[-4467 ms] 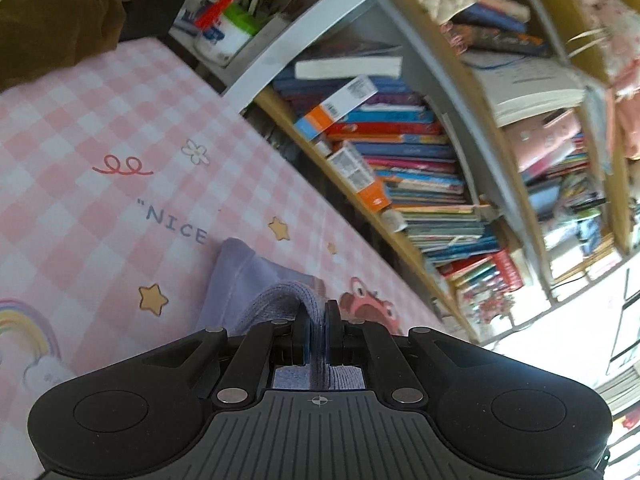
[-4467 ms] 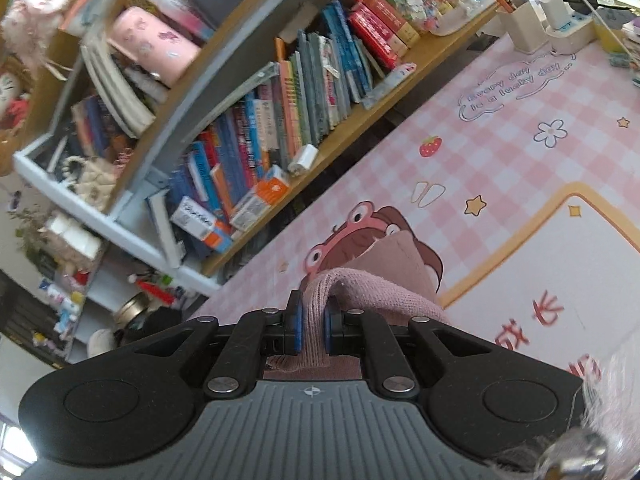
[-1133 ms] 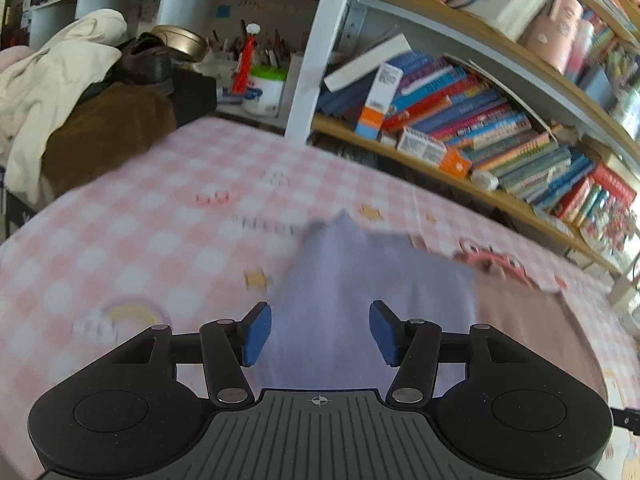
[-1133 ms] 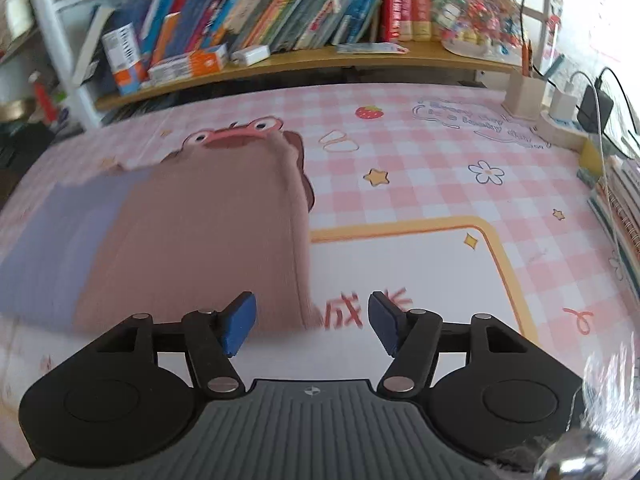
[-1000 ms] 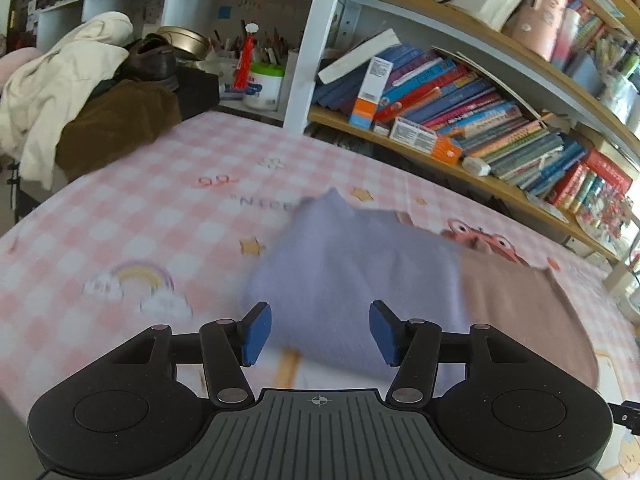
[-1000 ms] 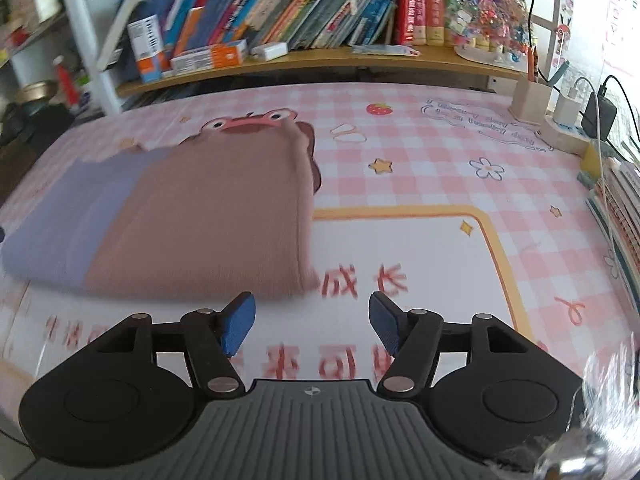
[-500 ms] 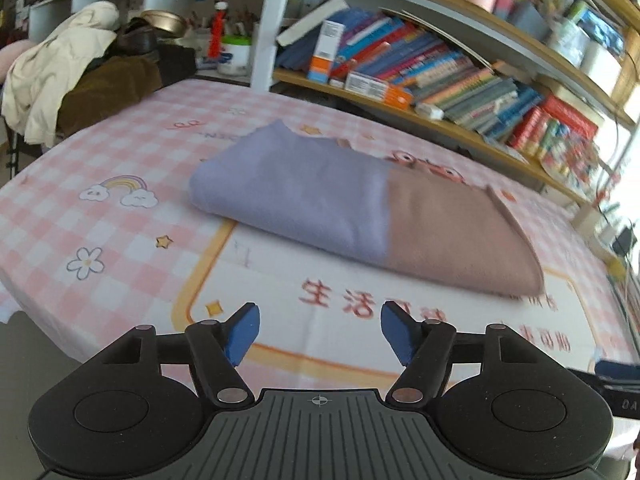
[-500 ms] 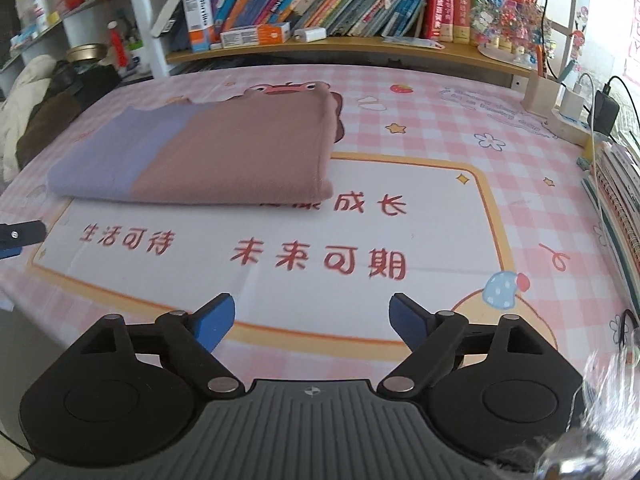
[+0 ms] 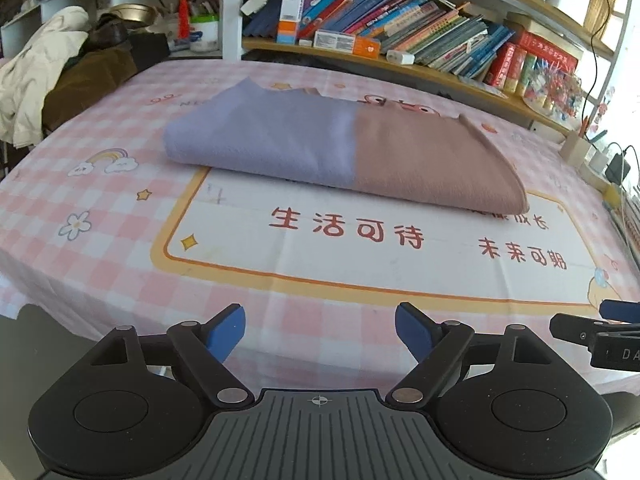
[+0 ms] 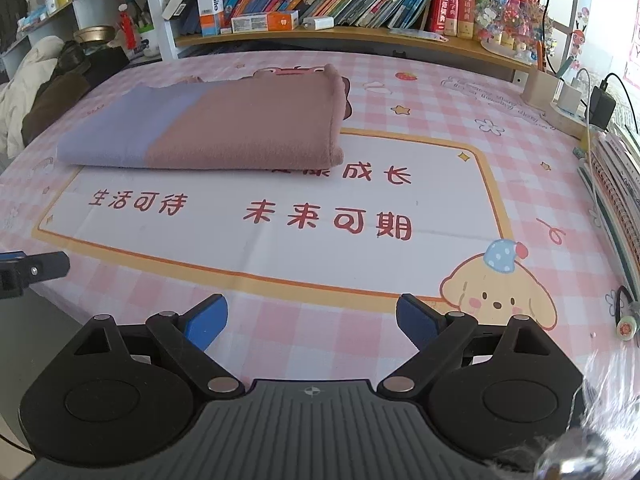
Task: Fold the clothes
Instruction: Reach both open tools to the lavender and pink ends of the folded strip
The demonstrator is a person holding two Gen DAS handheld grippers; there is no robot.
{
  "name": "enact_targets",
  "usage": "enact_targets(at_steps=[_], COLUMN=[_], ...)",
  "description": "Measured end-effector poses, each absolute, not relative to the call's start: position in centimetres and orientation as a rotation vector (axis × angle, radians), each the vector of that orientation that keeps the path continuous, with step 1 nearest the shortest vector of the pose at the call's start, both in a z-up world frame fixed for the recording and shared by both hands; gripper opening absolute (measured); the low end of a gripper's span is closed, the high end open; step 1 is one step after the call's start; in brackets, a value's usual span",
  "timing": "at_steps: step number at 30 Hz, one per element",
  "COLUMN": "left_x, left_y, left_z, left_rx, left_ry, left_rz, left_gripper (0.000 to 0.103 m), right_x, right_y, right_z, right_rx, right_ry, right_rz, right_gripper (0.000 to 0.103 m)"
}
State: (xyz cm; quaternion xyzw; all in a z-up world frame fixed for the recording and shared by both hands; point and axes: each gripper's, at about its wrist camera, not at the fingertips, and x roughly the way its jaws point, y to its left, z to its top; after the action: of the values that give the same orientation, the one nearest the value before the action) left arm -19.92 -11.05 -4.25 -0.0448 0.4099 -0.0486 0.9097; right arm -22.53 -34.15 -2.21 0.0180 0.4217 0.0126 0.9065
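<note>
A folded garment (image 9: 344, 148), lilac on its left half and dusty pink on its right, lies flat on the far half of the table (image 9: 280, 276); the right wrist view shows the same garment (image 10: 224, 124). My left gripper (image 9: 320, 326) hangs over the table's near edge, well back from the garment, its jaws opening with nothing between them. My right gripper (image 10: 310, 316) is likewise pulled back over the near edge, jaws opening and empty. Each gripper's fingertip shows at the edge of the other's view.
The table (image 10: 460, 152) wears a pink checked cloth with a white panel of red characters. A bookshelf (image 9: 400, 44) runs along the far side. Coats (image 9: 44, 68) pile up at the left. A power strip with chargers (image 10: 576, 100) and stacked notebooks (image 10: 616, 168) sit at the right.
Both grippers let go of the garment's corners, drew back towards the table's near edge and spread their jaws wider. The garment now lies folded and still.
</note>
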Motion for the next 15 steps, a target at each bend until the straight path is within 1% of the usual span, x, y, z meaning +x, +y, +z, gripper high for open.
enact_targets(at_steps=[3, 15], left_x=[-19.7, -16.0], left_y=[-10.8, -8.3], left_z=[-4.3, -4.8], left_rx=[-0.092, -0.142], left_ry=[0.844, 0.845], left_rz=[-0.098, -0.116], left_gripper=[0.089, 0.089], right_x=[-22.3, -19.8], right_y=[-34.1, -32.4], right_z=[-2.3, -2.5], right_rx=[0.038, 0.021], right_ry=[0.875, 0.878], right_rz=[0.017, -0.026], right_gripper=[0.091, 0.091])
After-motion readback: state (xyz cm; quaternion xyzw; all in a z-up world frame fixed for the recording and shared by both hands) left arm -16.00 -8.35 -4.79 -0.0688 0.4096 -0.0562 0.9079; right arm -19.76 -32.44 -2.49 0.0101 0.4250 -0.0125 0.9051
